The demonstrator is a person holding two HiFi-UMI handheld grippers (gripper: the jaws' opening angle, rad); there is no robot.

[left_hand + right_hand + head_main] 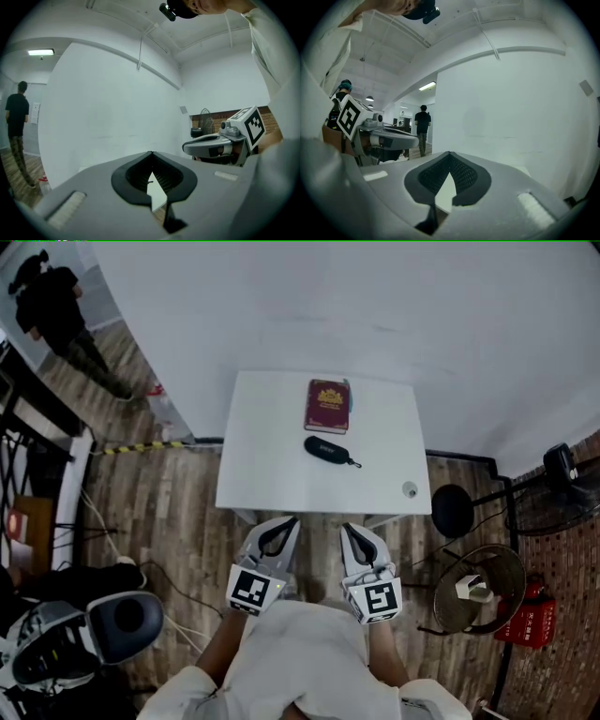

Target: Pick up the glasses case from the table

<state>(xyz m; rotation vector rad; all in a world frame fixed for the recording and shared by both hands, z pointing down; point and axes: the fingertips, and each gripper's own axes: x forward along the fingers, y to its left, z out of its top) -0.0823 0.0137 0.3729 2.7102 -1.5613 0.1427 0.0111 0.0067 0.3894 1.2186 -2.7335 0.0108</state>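
A black glasses case (327,449) with a short strap lies on the small white table (267,465), just in front of a dark red booklet (327,406). My left gripper (285,522) and my right gripper (349,530) are held side by side over the wooden floor, short of the table's near edge. Both point level toward the table and both are shut with nothing between the jaws. In the left gripper view the tips (151,152) meet, and the right gripper's body (220,143) shows beside it. The right gripper view shows its tips (449,152) touching too.
A small round object (410,489) sits near the table's right front corner. A white wall (375,306) stands behind the table. A black stool (454,510) and a fan (481,589) are on the right. A chair (94,634) is at lower left. A person (61,310) stands far left.
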